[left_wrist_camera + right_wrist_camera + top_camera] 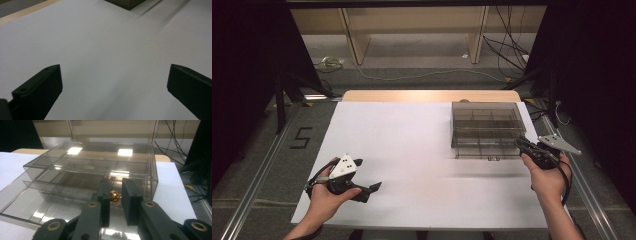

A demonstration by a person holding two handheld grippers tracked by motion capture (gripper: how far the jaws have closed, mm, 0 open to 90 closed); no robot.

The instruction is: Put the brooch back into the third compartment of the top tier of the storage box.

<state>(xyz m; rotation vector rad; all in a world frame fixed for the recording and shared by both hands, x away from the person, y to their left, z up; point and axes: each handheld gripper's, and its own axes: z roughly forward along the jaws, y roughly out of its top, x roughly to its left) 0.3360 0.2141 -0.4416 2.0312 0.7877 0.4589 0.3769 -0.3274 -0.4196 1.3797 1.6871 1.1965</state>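
Note:
A smoky clear plastic organizer box (484, 125) stands at the right of the white table. Its drawer (37, 202), split into compartments, is pulled out toward me. My right gripper (519, 144) is at the box's front right corner, over the drawer. In the right gripper view this gripper (115, 192) is shut on a small shiny gold bead (115, 197), held just above the drawer floor in front of the box (95, 162). My left gripper (371, 191) hovers low at the table's near left, open and holding nothing; its view shows the same gripper (115, 82) over bare white surface.
The white table sheet (412, 150) stretches wide between the two hands. A wooden table edge (432, 95) runs along the back. Cables (507, 55) and shelf legs lie on the floor beyond. A "5" mark (301, 137) is on the floor at left.

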